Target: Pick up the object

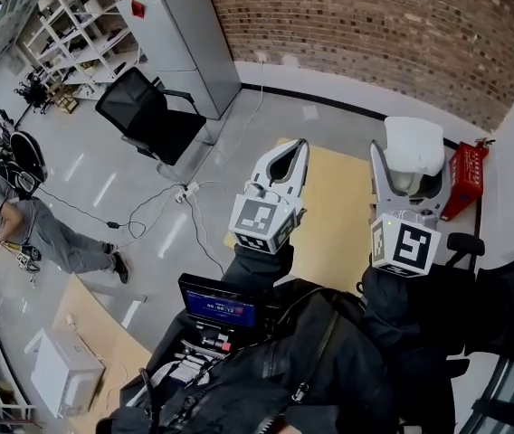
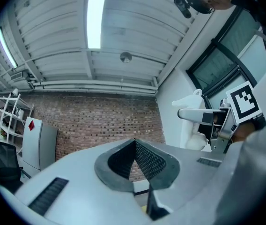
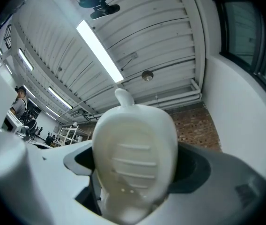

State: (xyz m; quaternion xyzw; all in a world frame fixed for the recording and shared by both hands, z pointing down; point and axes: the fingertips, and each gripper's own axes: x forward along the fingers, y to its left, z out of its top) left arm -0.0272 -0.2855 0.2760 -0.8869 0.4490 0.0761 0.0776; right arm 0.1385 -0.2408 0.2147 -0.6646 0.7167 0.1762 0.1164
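White ribbed plastic obj clamped in R gripper jaws.

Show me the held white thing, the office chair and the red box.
white object (image 1: 414,145), head view, upper side.
office chair (image 1: 133,100), head view, backrest.
red box (image 1: 465,179), head view, broad face.

The creamy white ribbed plastic object contrasts with pale grey fingers bearing black cross-hatched pads, marker cubes checked in black and white squares, a light tan wooden bench, a reddish-brown brick wall and a red box.
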